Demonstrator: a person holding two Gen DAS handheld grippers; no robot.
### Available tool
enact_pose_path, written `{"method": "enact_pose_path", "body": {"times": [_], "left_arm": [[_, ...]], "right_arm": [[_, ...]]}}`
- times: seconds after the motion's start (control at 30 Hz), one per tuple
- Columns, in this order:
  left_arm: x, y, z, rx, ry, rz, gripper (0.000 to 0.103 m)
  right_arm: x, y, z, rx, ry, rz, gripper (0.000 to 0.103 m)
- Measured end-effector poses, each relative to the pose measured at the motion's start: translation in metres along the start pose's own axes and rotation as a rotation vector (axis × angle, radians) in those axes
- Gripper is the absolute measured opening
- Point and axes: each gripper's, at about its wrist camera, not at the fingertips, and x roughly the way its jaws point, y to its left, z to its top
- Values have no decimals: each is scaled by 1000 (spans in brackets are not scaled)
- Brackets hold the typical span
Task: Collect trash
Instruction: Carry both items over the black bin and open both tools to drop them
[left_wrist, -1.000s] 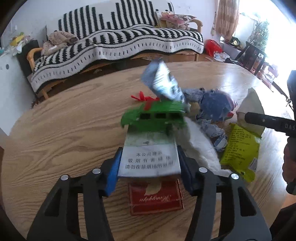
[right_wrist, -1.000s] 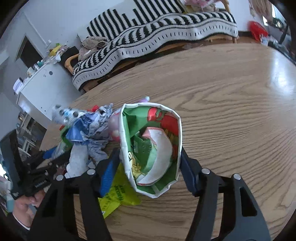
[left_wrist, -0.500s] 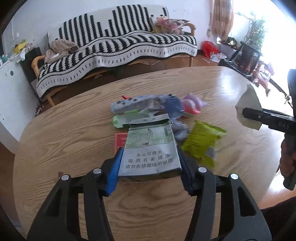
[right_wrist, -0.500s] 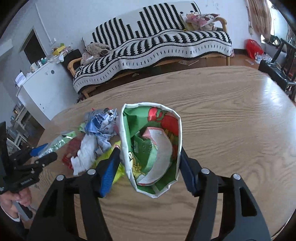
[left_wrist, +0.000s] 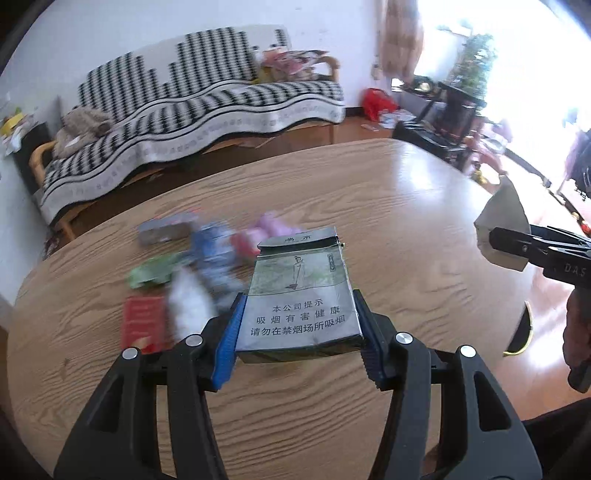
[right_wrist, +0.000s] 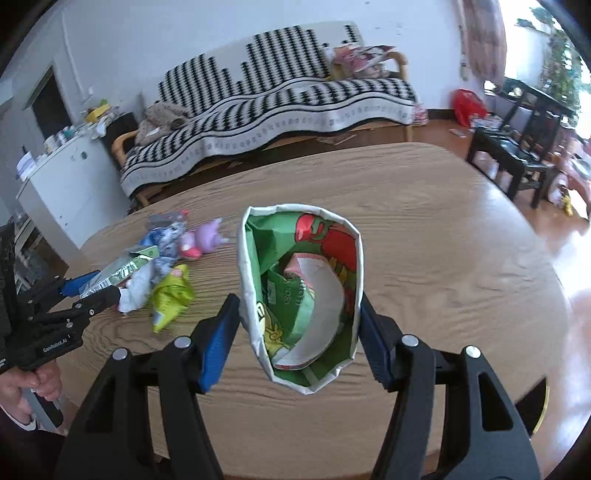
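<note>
The left gripper (left_wrist: 297, 325) has its jaws clenched on a grey-green cardboard cigarette pack (left_wrist: 301, 295) with printed Chinese text, held above the oval wood-grain surface (left_wrist: 406, 206). The right gripper (right_wrist: 300, 326) grasps an open green-and-red snack bag (right_wrist: 301, 295) with a white lining, its mouth facing the camera. A blurred heap of crumpled wrappers (right_wrist: 162, 266), including a yellow-green packet (right_wrist: 171, 295), lies on the surface to the left, beyond both grippers.
</note>
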Motion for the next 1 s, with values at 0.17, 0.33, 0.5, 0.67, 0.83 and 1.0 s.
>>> {"method": "enact_pose_path", "body": {"times": [0.17, 0.33, 0.5, 0.67, 0.83, 1.0], "left_arm": [[7, -77, 10, 77, -41, -107, 54], [16, -167, 8, 166, -57, -251, 54], [28, -256, -2, 263, -36, -368, 54], [53, -337, -17, 275, 30, -488, 54], [92, -400, -46, 319, 114, -502, 54], [123, -429, -57, 306, 185, -502, 54]], "right_arm": [[-36, -71, -13, 76, -25, -99, 61], [-71, -155, -37, 179, -40, -205, 61], [-103, -234, -66, 297, -46, -294, 62], [-114, -302, -100, 416, 0, -342, 62], [-98, -350, -132, 512, 100, -365, 62], [-76, -376, -148, 556, 184, -359, 62]]}}
